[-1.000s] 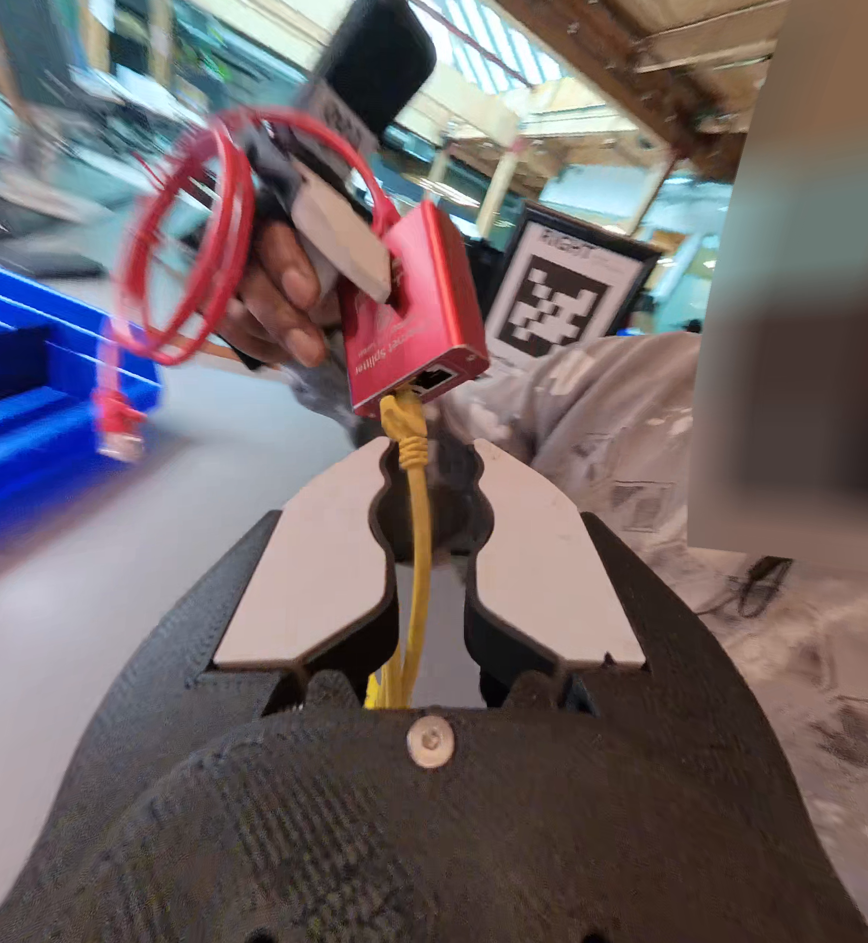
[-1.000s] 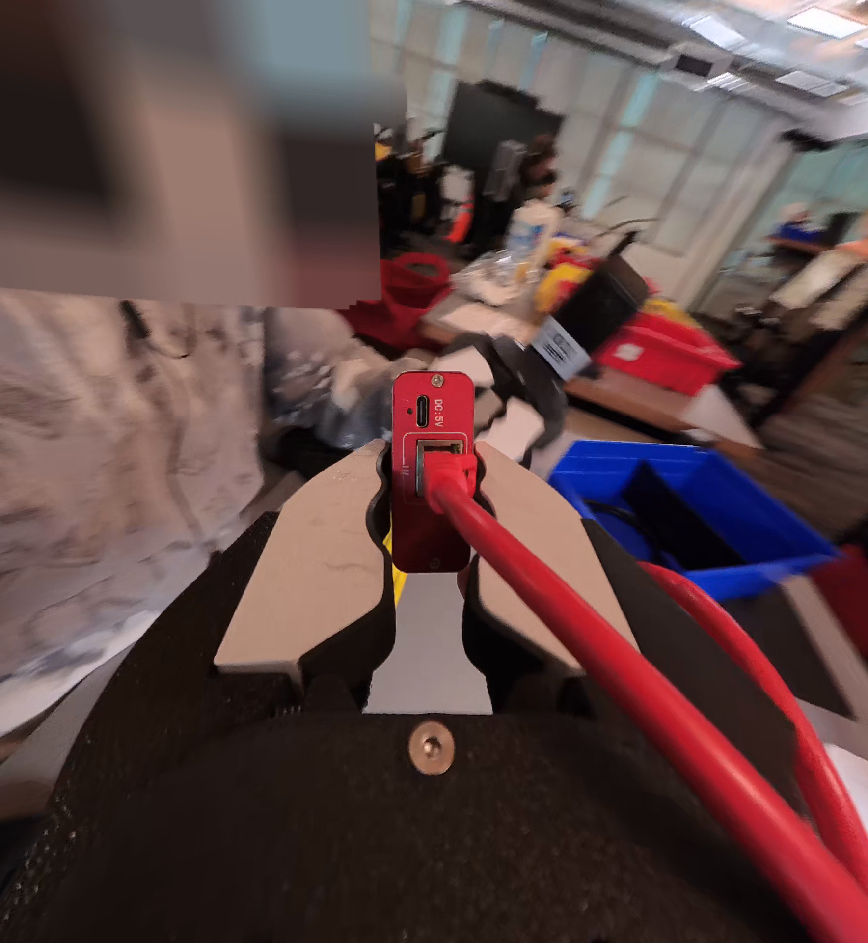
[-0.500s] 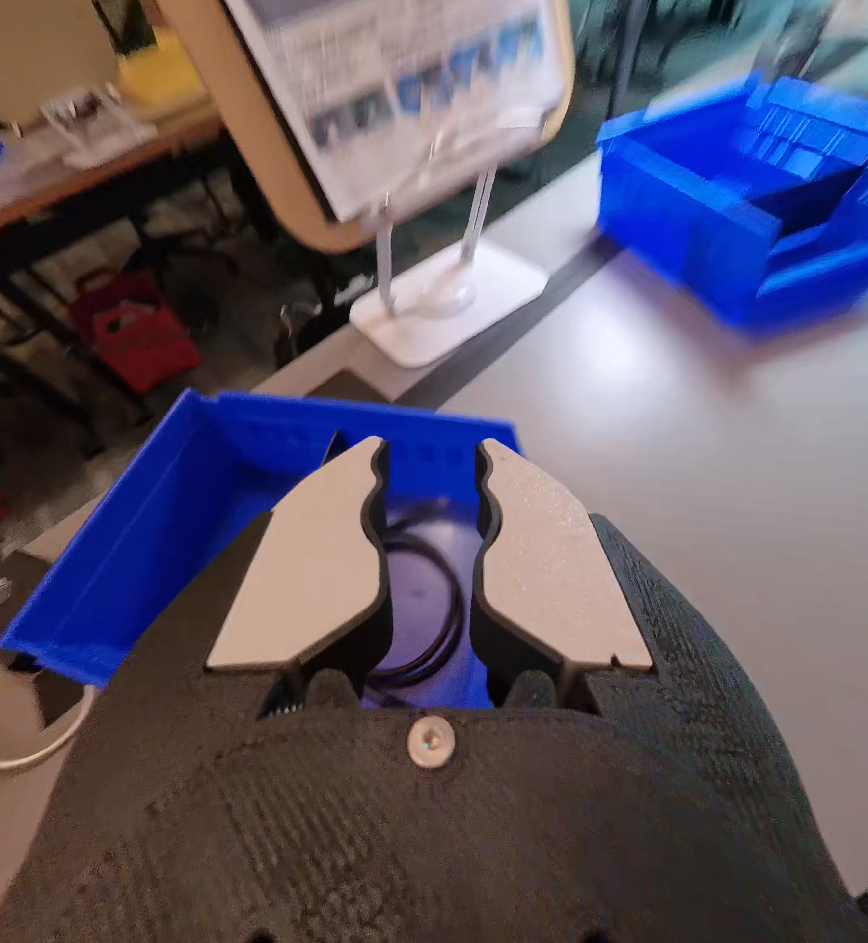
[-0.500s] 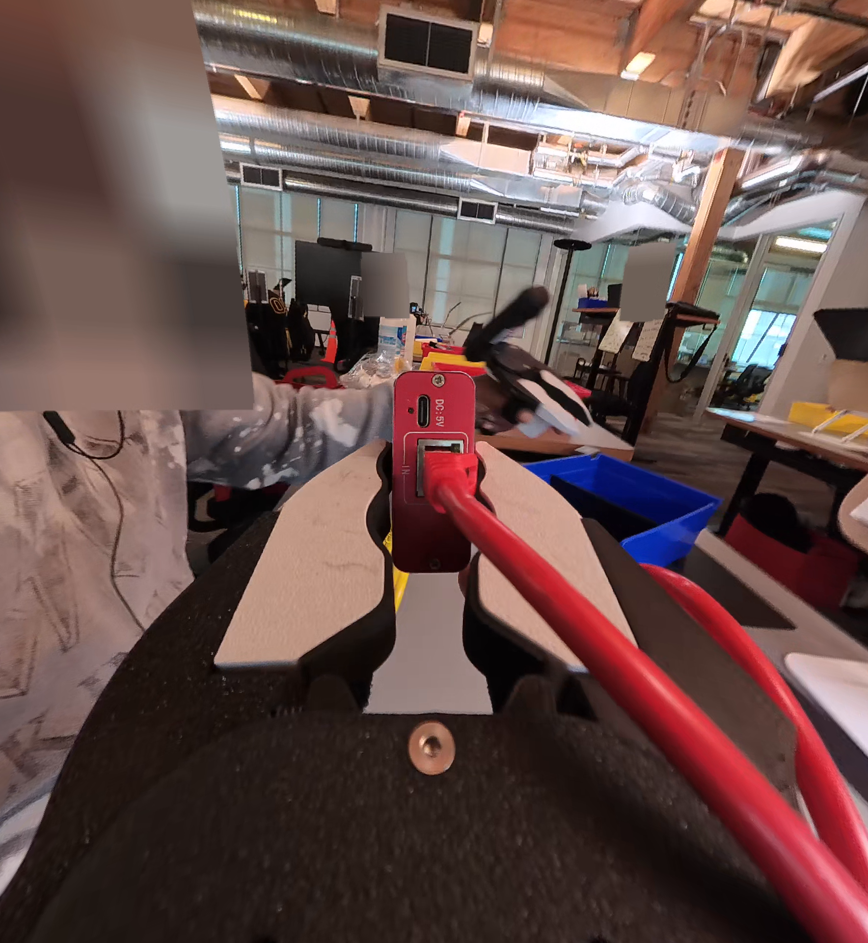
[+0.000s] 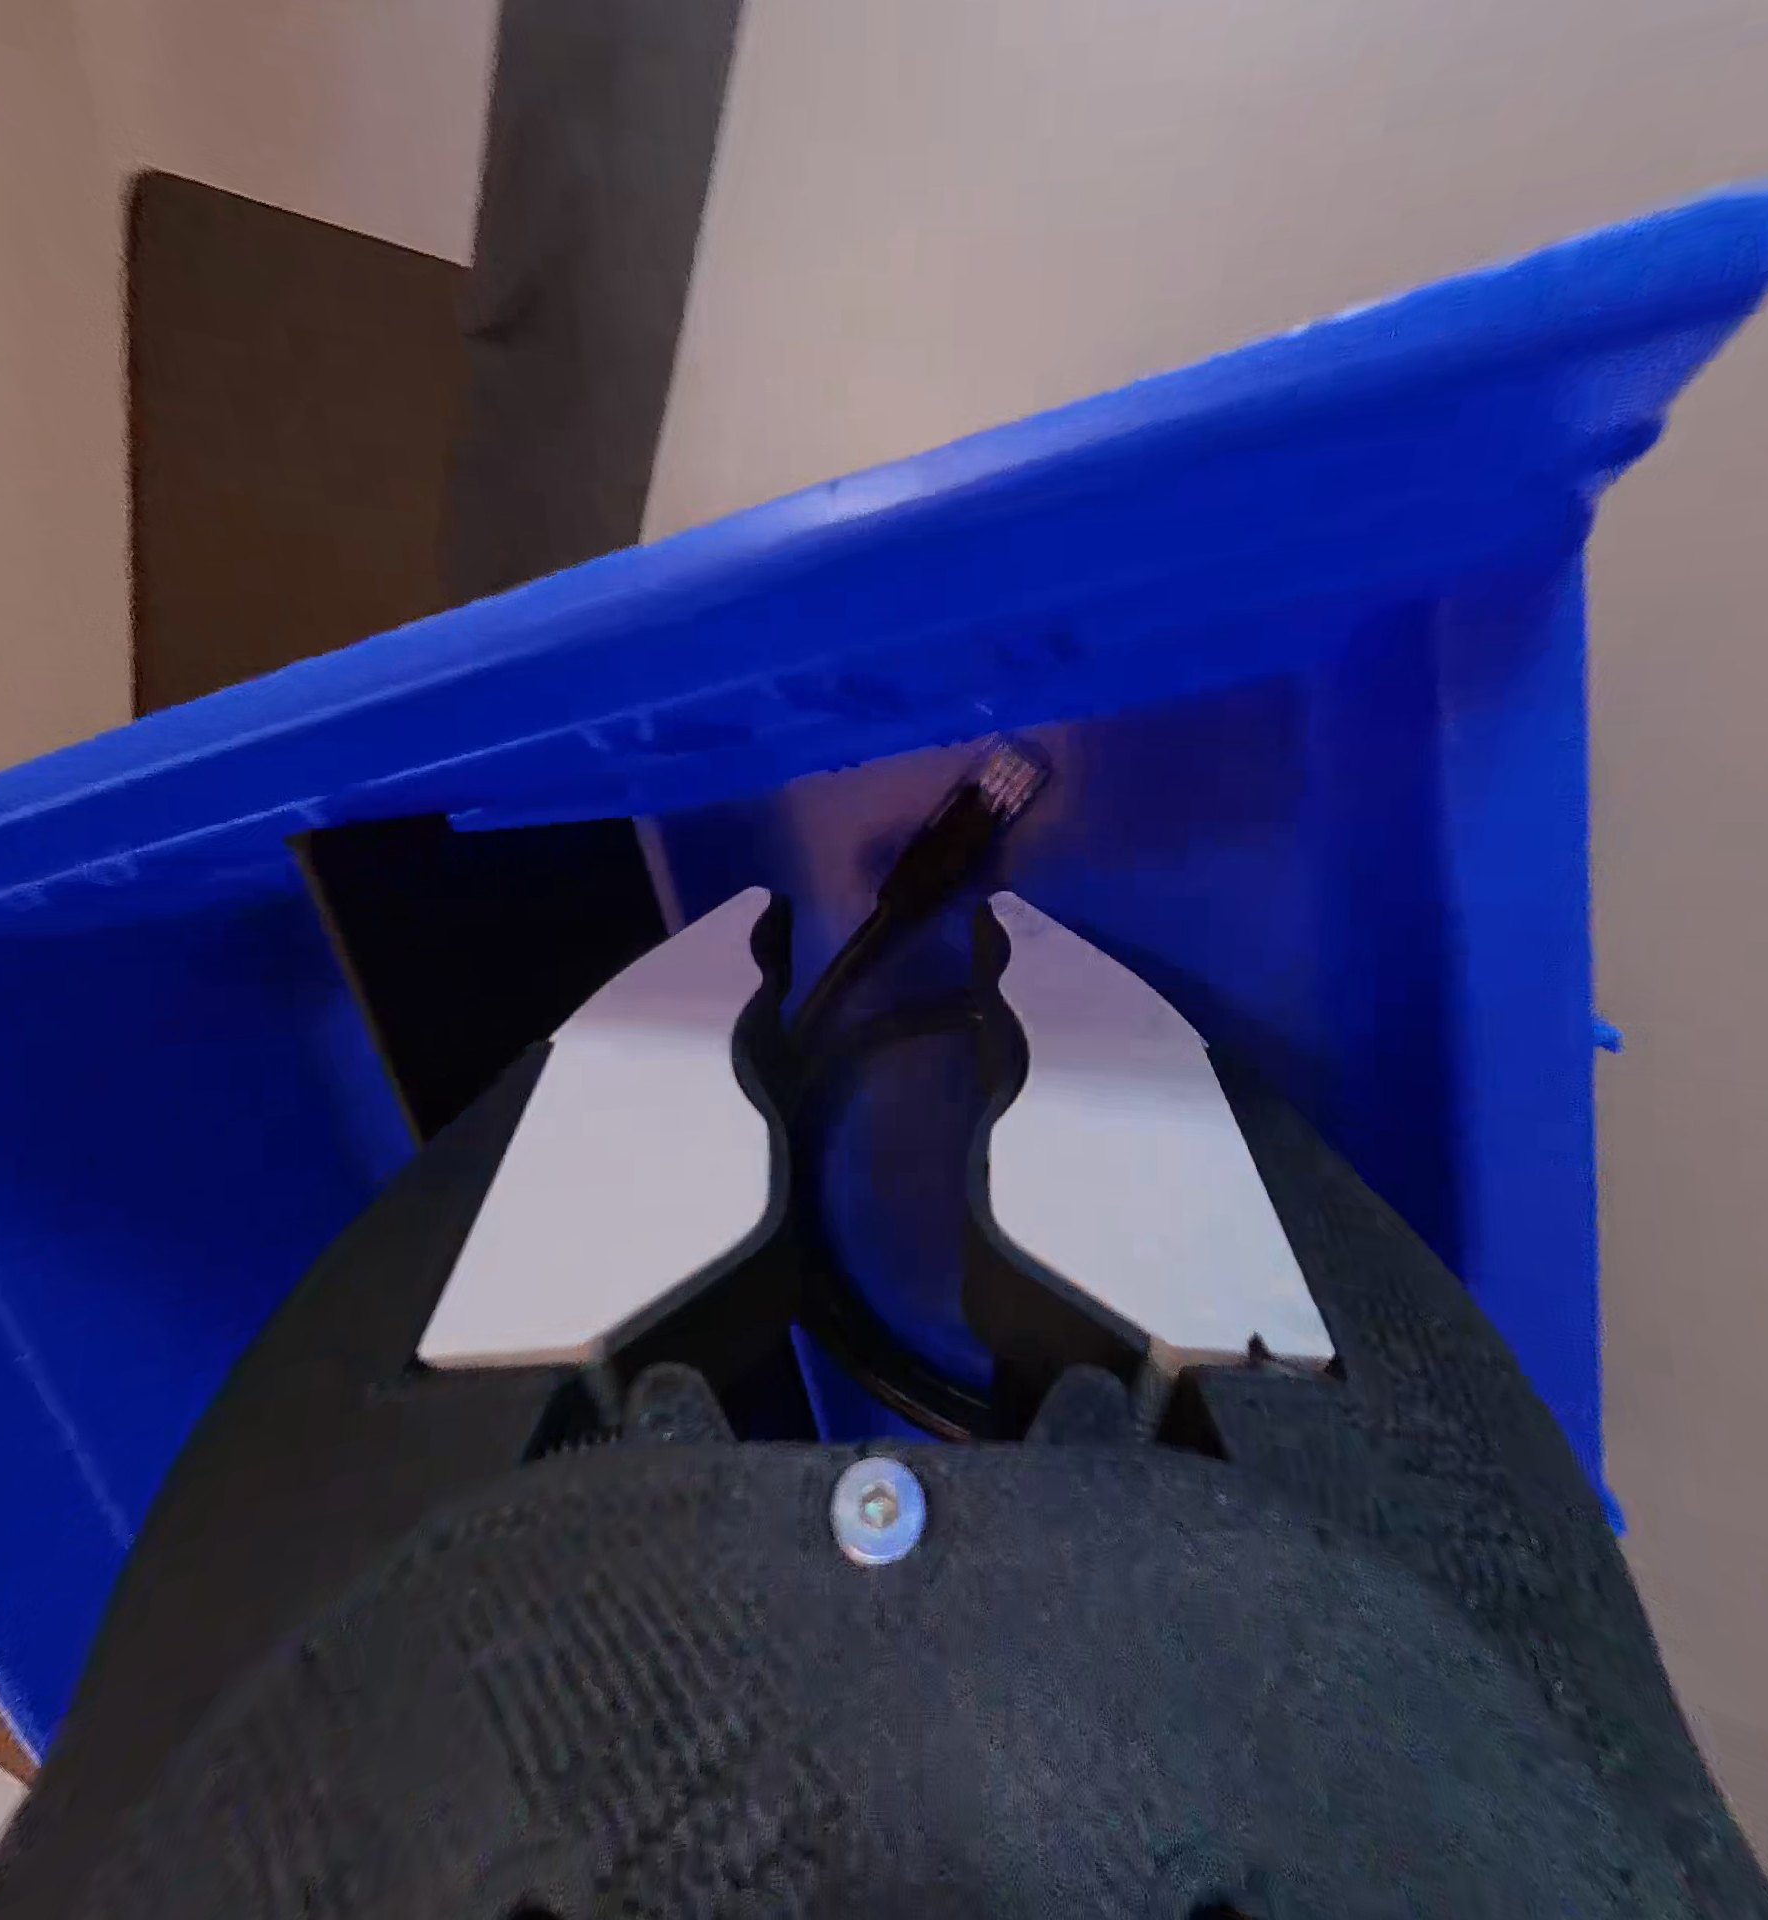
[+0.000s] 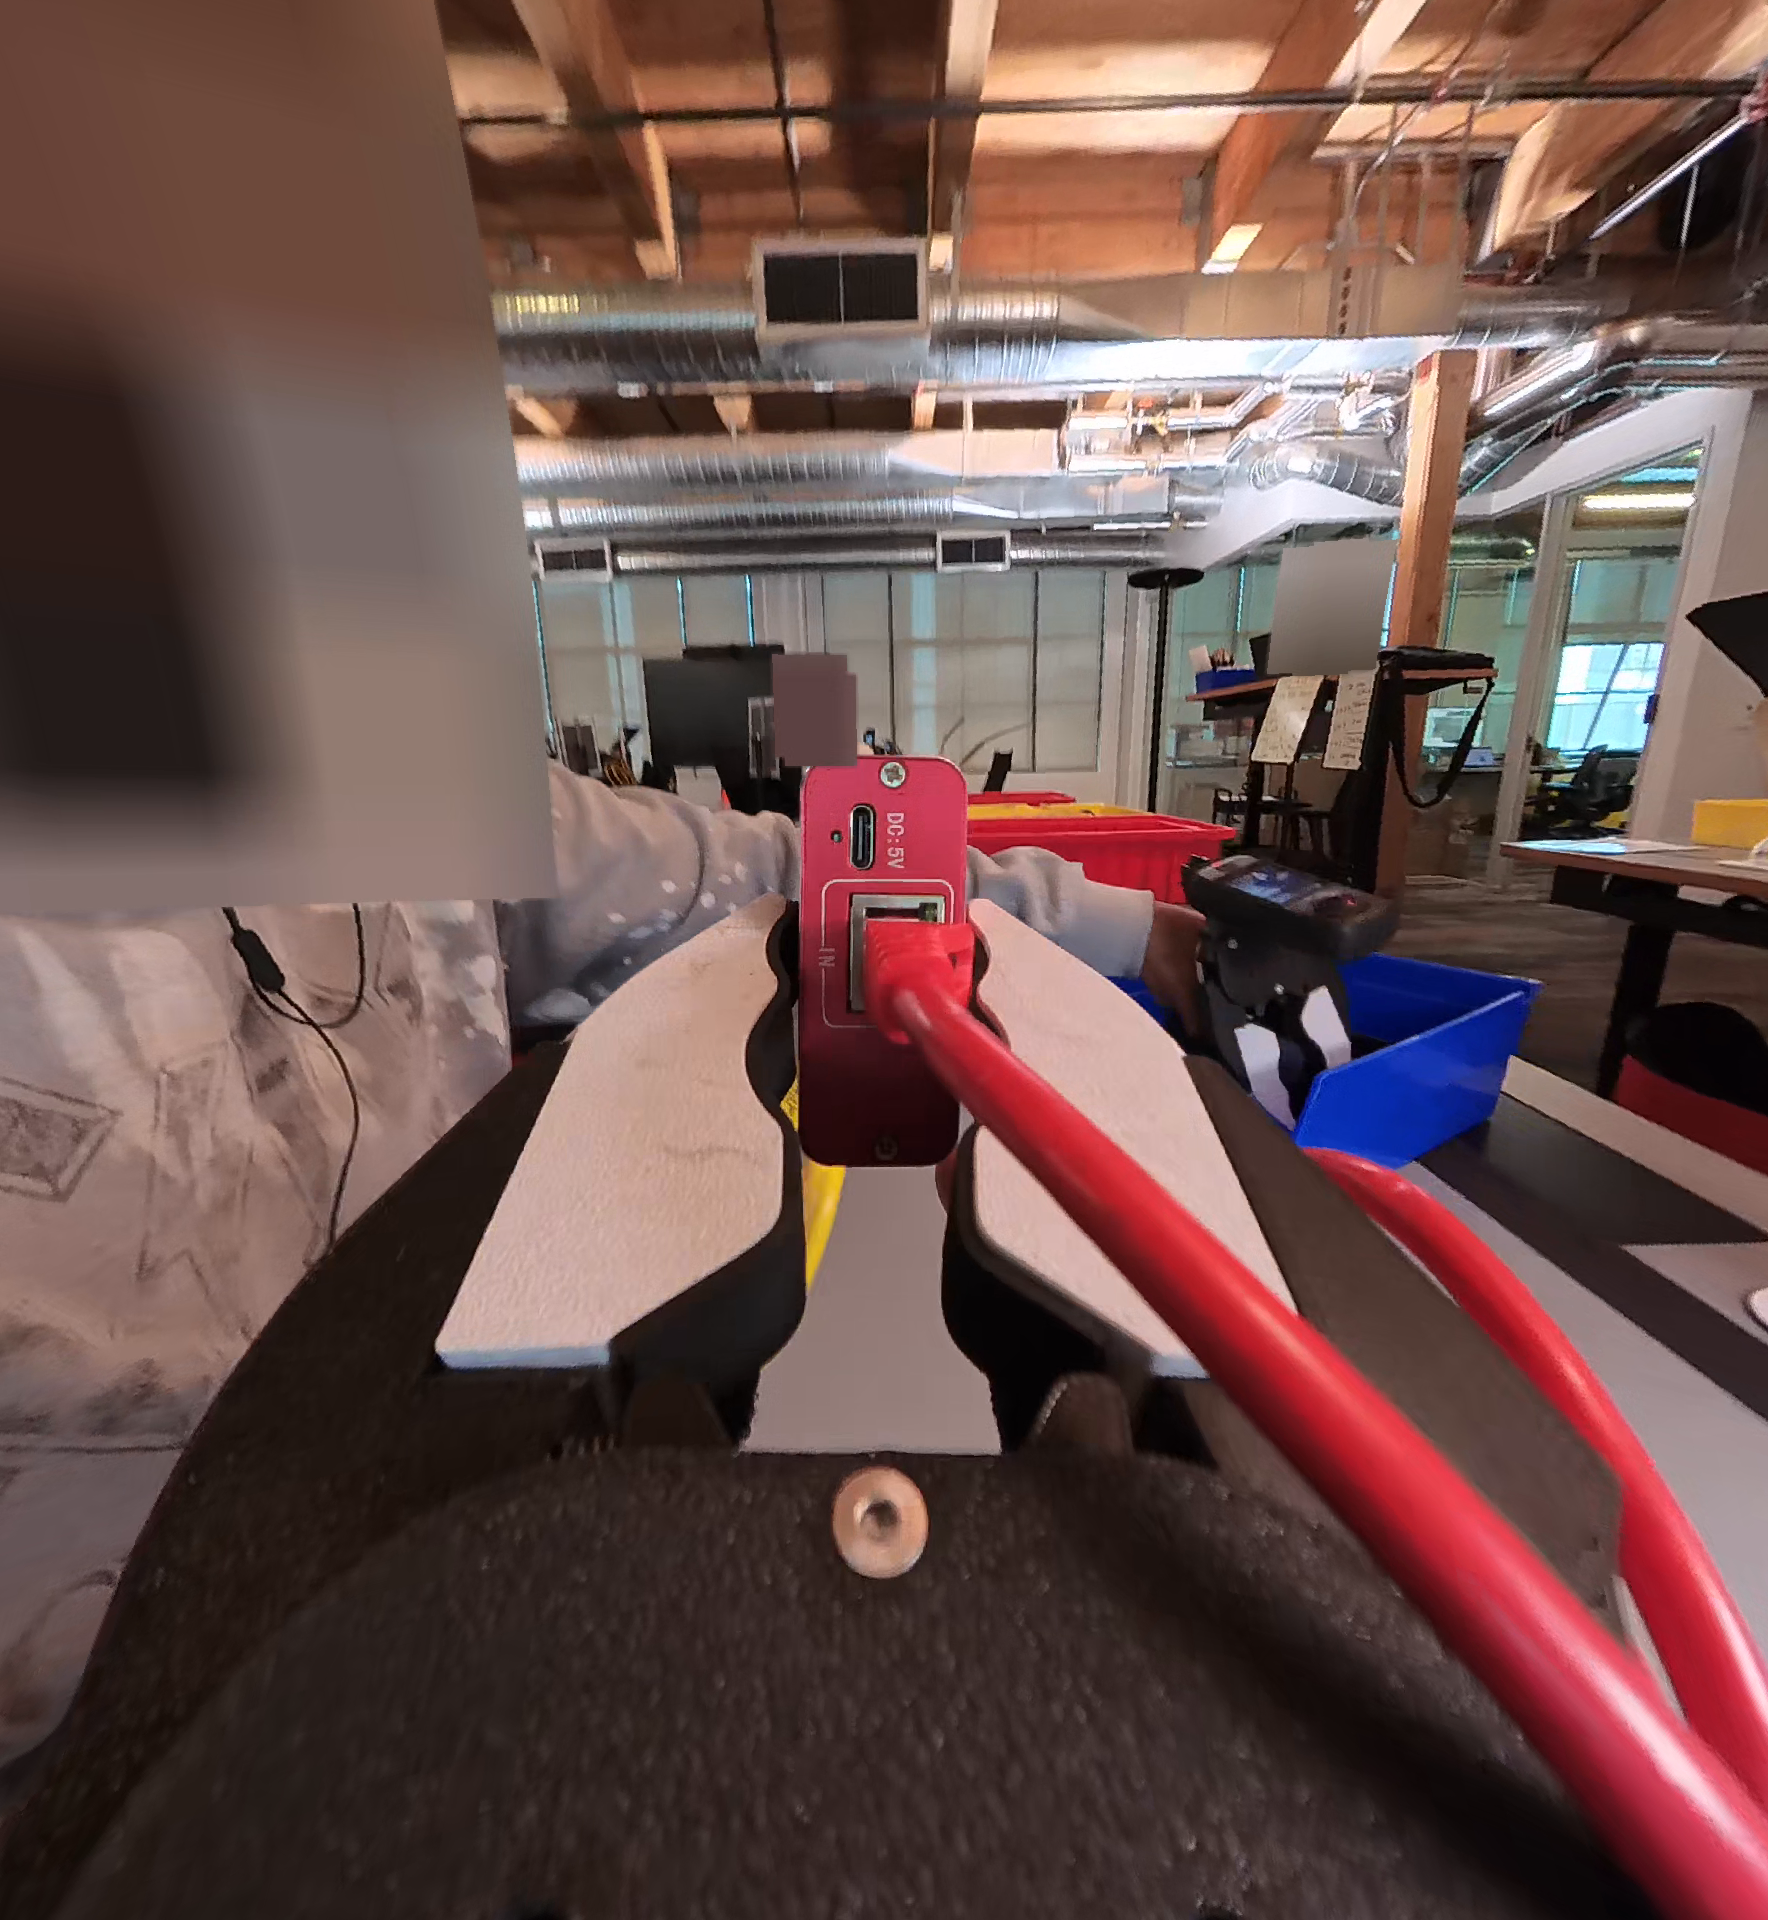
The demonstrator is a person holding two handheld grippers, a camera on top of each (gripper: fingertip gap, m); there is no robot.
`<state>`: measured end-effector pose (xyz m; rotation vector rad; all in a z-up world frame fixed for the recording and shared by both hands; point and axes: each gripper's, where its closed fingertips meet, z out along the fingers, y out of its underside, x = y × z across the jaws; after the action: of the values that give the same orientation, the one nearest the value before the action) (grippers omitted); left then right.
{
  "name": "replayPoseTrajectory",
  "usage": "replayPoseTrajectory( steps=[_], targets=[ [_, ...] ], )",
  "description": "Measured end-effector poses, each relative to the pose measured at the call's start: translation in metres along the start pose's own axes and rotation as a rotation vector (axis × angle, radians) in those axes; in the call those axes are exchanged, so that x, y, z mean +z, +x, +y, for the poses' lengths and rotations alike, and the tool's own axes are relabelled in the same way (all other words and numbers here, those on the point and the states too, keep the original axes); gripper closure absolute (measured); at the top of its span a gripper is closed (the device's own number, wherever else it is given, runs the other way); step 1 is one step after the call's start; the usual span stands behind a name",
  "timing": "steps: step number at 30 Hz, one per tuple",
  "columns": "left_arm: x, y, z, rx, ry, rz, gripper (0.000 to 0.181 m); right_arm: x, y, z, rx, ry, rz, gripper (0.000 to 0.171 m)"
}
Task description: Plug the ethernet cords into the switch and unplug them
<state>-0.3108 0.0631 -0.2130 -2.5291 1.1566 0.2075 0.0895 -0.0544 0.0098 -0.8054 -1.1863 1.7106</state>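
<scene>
Red switch (image 6: pixel 880 977) clamped in R tongs (image 6: pixel 880 925), red cord (image 6: pixel 1119 1195) plugged in

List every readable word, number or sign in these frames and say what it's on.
I don't quote writing; this is where it stands.
Red switch: white print on its end face, legible.
Paper sheets hanging far back: too small to read.
Blue bin: raised marks under the rim, blurred.

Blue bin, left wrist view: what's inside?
A black cable with its plug near the far wall of the blue bin, and a dark divider. The gripper body hides the bin's near floor.
</scene>
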Motion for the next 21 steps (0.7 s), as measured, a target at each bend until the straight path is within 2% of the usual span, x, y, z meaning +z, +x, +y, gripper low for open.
replayPoseTrajectory(
  steps=[4, 11, 17, 21],
  targets=[
    [0.013, 0.002, 0.009, 0.032, -0.059, 0.052, 0.145, -0.006, 0.011, 0.004, 0.052, 0.019, 0.005, 0.144],
    [0.015, 0.007, 0.009, 0.093, -0.091, 0.095, 0.162, -0.007, 0.016, 0.014, 0.107, 0.015, -0.008, 0.144],
    [0.016, 0.009, 0.006, 0.162, -0.081, 0.073, 0.168, -0.001, 0.011, 0.022, 0.114, -0.014, -0.026, 0.144],
    [0.015, 0.008, 0.005, 0.192, -0.070, -0.001, 0.169, 0.004, 0.006, 0.023, 0.116, -0.022, -0.040, 0.144]
  ],
)
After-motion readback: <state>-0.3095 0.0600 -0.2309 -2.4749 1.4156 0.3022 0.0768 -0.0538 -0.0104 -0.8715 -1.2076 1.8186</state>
